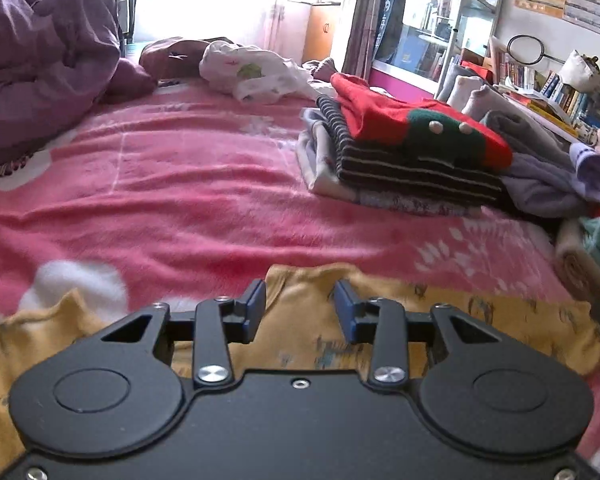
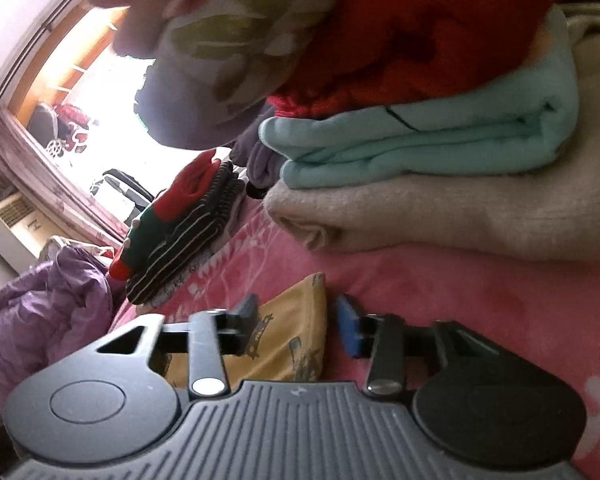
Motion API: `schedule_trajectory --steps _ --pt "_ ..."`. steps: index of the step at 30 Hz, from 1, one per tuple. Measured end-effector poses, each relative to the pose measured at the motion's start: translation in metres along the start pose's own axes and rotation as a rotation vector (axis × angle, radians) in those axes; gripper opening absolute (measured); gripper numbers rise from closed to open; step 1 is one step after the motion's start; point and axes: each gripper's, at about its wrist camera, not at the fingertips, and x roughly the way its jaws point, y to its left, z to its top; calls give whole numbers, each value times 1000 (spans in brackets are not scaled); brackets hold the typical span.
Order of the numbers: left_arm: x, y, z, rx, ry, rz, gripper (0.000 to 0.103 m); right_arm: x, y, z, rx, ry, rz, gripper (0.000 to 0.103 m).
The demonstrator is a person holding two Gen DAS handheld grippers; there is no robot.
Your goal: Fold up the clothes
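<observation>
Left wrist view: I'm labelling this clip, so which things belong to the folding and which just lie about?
Folding:
yellow garment
left gripper
right gripper
folded stack

Lying about:
purple duvet
white bag
books

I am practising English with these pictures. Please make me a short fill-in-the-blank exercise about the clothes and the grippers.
1. The garment between the left gripper fingers is ____ in colour.
2. The red sweater lies on a ____ folded garment.
3. Both grippers, also the right gripper, are ____.

Missing words: yellow; striped; open
</observation>
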Motion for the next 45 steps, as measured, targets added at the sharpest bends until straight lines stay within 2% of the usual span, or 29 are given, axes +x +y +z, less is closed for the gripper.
schedule_trajectory --steps 3,6,11,13,14,15,16,17,20,22,27,30,32,35,40,42,44,45 --pt "16 -6 8 2 33 15 35 1 -5 1 25 3 16 14" --pt "36 -9 6 7 95 50 35 -8 -3 2 14 -20 37 10" --pt "41 -19 3 82 100 90 35 -24 -6 8 -25 -25 -3 11" --pt "37 -17 4 71 89 98 35 -23 -8 8 -24 -21 -9 18" --pt "30 -17 5 65 64 102 35 -22 -9 8 -24 -19 -11 18" --pt "21 -18 4 62 36 99 35 -24 -8 9 -36 -25 -15 23" --pt "12 -21 3 69 20 95 35 -27 -4 9 -58 -37 -21 32" --pt "2 -25 1 81 4 91 35 -30 -1 9 -80 -50 -26 35" --pt "-32 -41 -18 153 -25 81 35 -40 11 9 -172 -85 -38 36" --pt "-56 -49 -33 191 -38 76 35 -42 19 5 -219 -76 -27 36" --pt "-115 -47 -84 189 -28 73 36 -44 39 -7 -320 -29 17 36" --pt "-150 -45 -115 187 -23 74 44 -47 56 -23 -374 20 89 36" --pt "-168 -37 -128 163 -27 116 48 -48 70 -39 -407 73 154 36" --pt "-188 -29 -146 144 -31 173 48 -48 95 -72 -477 161 250 36" --pt "-219 -21 -175 130 -36 256 48 -67 145 -136 -714 252 416 35" --pt "-223 -18 -187 136 -25 274 48 -76 159 -161 -803 287 443 34" --pt "-214 -14 -203 149 36 272 58 -80 169 -185 -897 330 424 36" --pt "-208 -11 -212 148 58 260 57 -78 171 -199 -958 372 392 44"
